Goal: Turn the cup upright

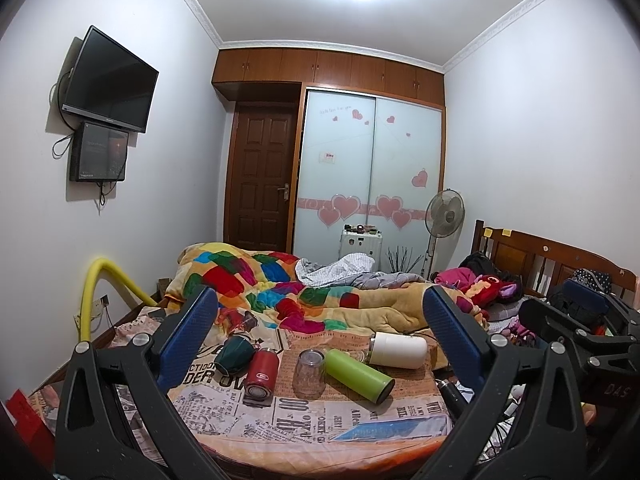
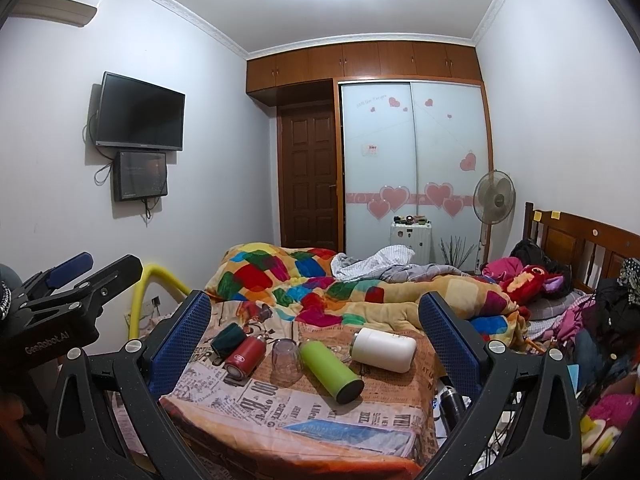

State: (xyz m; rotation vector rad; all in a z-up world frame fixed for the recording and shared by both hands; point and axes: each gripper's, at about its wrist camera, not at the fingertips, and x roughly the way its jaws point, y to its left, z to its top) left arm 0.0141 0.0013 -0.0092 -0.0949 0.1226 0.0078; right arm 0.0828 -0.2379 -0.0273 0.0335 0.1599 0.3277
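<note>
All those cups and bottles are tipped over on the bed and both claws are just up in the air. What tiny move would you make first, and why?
Probably ease the right gripper forward and down toward the white cup. It lies on its side, nearest that gripper's side of the newspaper-print cloth, with open space around it. Both grippers are open and hold nothing, well back from the cups, so closing the distance comes first.

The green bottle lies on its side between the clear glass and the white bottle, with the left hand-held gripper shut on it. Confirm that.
Not quite. The green bottle does lie on its side between the clear glass and the white bottle, but the left hand-held gripper is open and holds nothing, as the left wrist view shows.
</note>
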